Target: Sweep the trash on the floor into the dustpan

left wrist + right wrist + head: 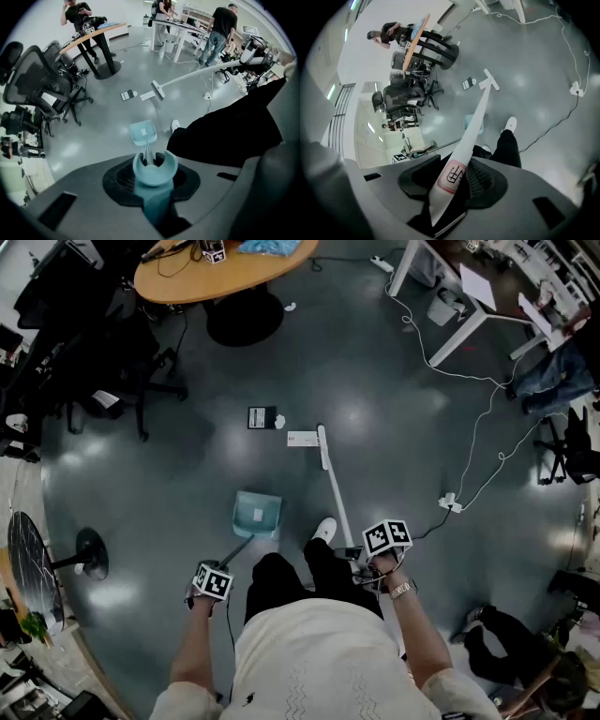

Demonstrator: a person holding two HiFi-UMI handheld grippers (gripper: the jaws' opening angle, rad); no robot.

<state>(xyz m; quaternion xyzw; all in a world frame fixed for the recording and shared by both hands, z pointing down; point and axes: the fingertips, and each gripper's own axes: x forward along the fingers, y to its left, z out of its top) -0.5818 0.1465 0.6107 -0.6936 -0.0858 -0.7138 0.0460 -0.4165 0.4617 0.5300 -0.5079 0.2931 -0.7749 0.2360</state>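
Note:
A teal dustpan (257, 514) rests on the grey floor in front of my feet, its mouth facing away. My left gripper (212, 581) is shut on the dustpan handle (152, 171). My right gripper (385, 540) is shut on the white broom pole (461, 154). The broom head (322, 446) touches the floor beyond the dustpan. Beside the head lie a flat white piece of trash (302, 439), a dark packet (262, 417) and a small white scrap (279, 421). The same dustpan (142, 132), broom head (157, 89) and trash (127, 95) show in the left gripper view.
A round wooden table (220, 273) on a black base stands at the back. Black office chairs (103, 381) crowd the left. A white cable and power strip (451, 503) run along the floor on the right. A fan (37, 563) stands at the left. People stand by far desks (220, 28).

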